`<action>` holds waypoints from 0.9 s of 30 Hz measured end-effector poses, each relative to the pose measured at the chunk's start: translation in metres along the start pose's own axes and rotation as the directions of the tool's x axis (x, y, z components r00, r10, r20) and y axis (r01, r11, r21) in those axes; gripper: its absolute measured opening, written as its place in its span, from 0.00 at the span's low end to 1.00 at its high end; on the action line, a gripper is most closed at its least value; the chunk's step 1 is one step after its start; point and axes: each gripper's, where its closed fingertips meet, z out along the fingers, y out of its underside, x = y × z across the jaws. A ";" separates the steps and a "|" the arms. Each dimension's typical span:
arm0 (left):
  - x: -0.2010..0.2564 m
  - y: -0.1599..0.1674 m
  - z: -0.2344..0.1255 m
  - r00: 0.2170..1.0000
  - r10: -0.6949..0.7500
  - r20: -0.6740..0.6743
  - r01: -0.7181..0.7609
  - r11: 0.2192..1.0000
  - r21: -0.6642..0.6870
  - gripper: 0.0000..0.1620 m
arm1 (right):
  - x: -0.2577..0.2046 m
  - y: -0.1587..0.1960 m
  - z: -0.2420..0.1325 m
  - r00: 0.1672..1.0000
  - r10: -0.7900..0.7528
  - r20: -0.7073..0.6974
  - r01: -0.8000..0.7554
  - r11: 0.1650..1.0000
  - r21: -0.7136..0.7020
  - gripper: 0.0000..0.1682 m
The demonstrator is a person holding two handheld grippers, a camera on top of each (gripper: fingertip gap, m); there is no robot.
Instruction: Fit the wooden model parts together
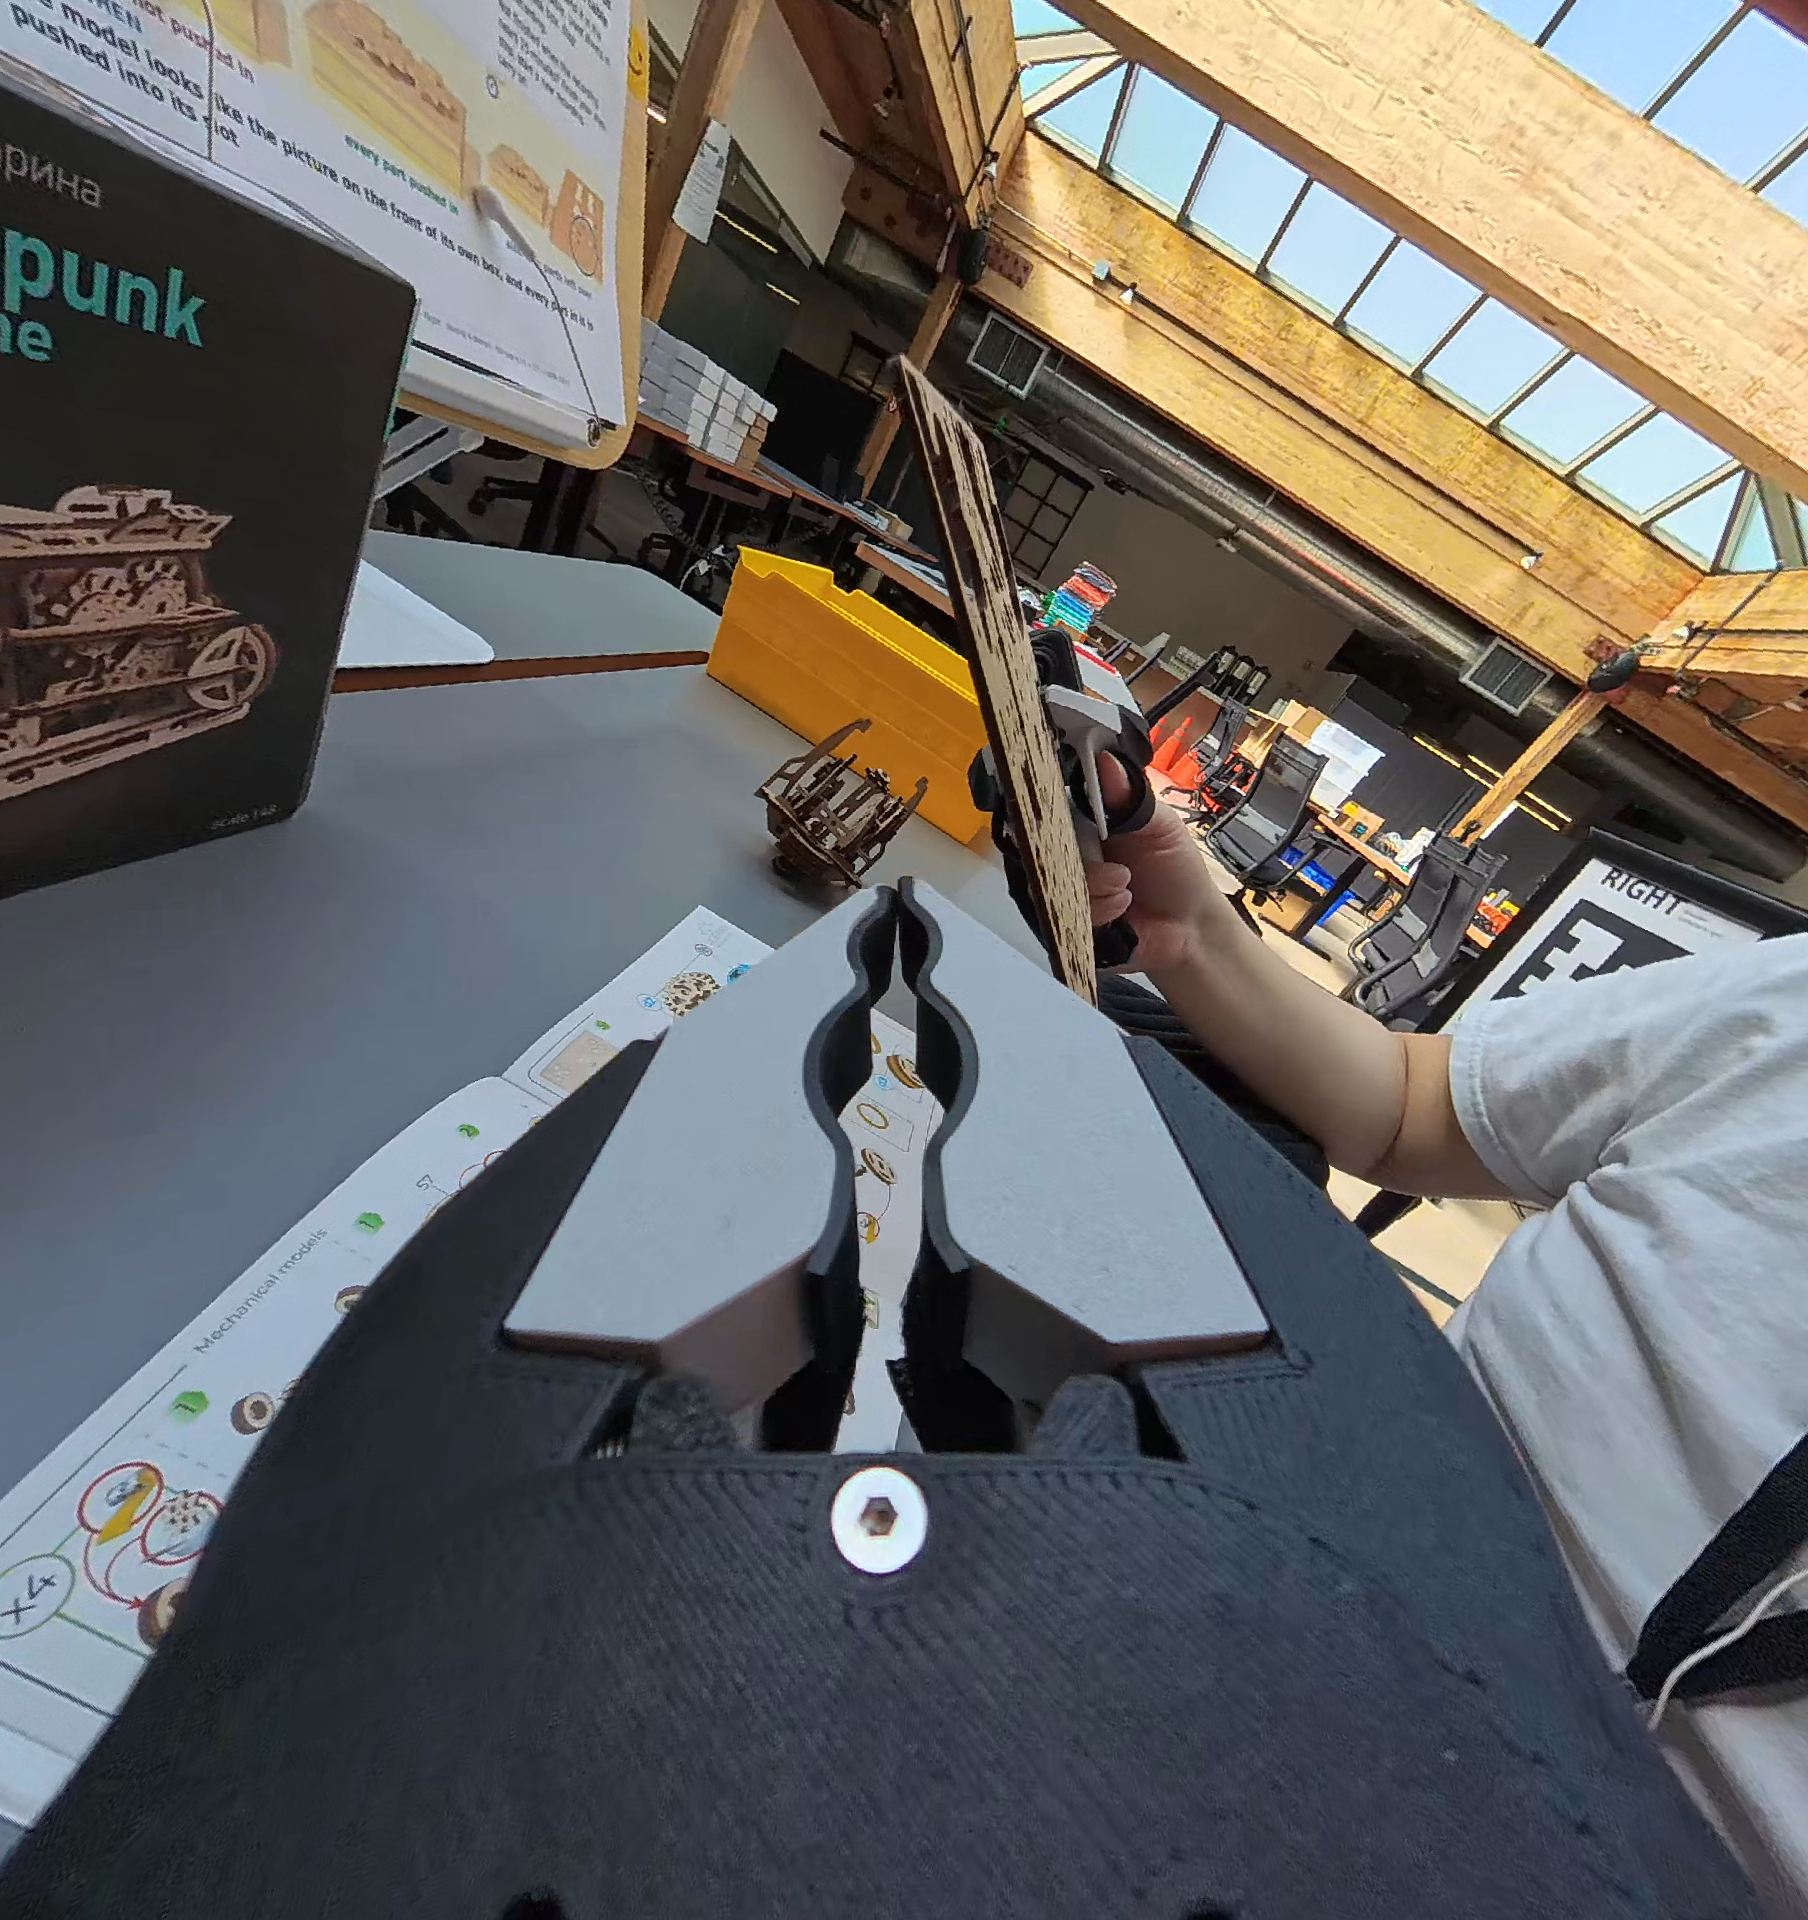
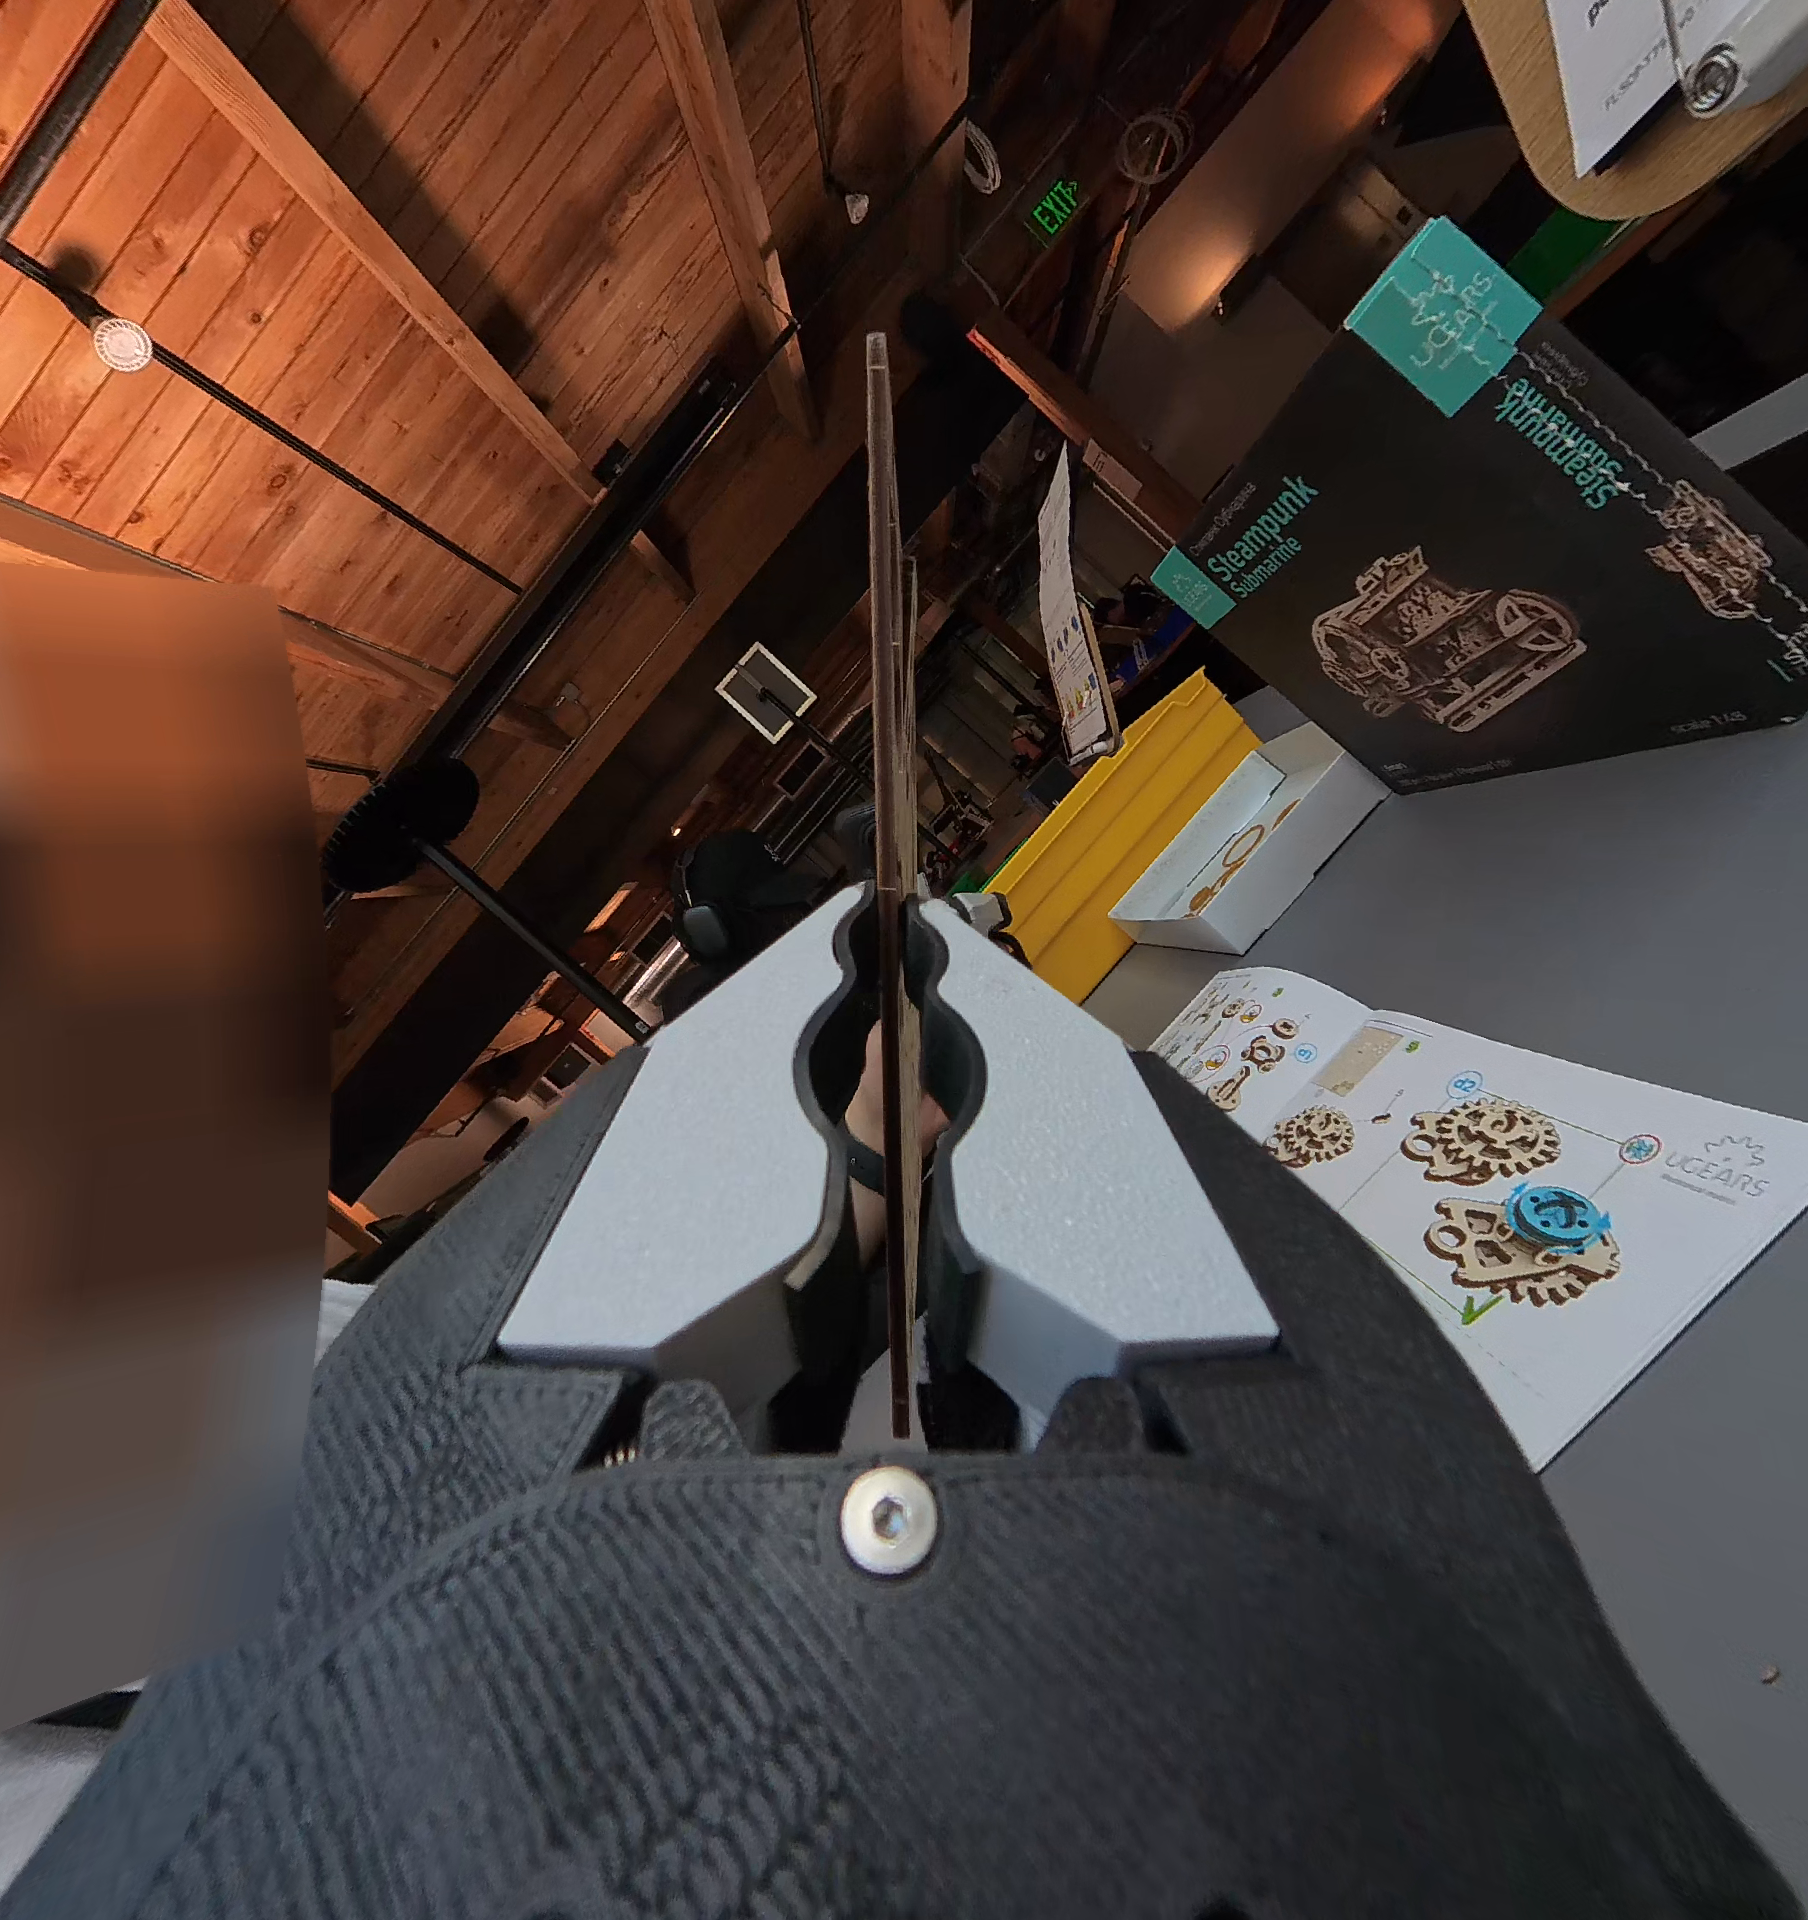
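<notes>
My right gripper (image 2: pixel 887 914) is shut on a thin wooden parts sheet (image 2: pixel 882 623). It holds the sheet edge-on and raised in the air. In the left wrist view the same sheet (image 1: pixel 993 644) stands tilted above the table's right side, with the right gripper (image 1: pixel 1071 769) and a person's hand (image 1: pixel 1160 883) behind it. My left gripper (image 1: pixel 898 896) is shut, fingertips touching with nothing between them, above the open instruction booklet (image 1: pixel 256 1351). A small, partly built wooden model (image 1: pixel 838 805) stands on the grey table (image 1: pixel 464 831) ahead of the left gripper.
A black model box (image 1: pixel 131 520) stands at the left, and it also shows in the right wrist view (image 2: pixel 1502 582). A yellow bin (image 1: pixel 838 655) sits behind the model. A white tray with wooden parts (image 2: pixel 1264 842) lies beside the bin. The booklet (image 2: pixel 1502 1195) lies on the table.
</notes>
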 end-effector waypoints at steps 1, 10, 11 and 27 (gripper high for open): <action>0.001 0.000 0.000 1.000 -0.004 -0.010 0.004 1.000 -0.003 0.00 | 0.000 0.002 0.001 1.000 0.001 0.001 -0.001 1.000 -0.009 0.00; 0.010 0.000 0.002 0.995 -0.076 -0.071 0.076 0.997 0.000 0.00 | 0.004 0.012 0.005 1.000 0.017 -0.009 -0.018 0.997 -0.068 0.00; 0.009 -0.001 0.002 0.994 -0.083 -0.065 0.083 0.997 0.005 0.00 | 0.005 0.014 0.005 1.000 0.024 -0.010 -0.025 0.997 -0.077 0.00; 0.028 0.001 0.006 0.949 -0.202 -0.241 0.202 0.979 -0.023 0.16 | 0.011 0.046 0.018 0.997 0.079 0.005 -0.076 0.977 -0.200 0.00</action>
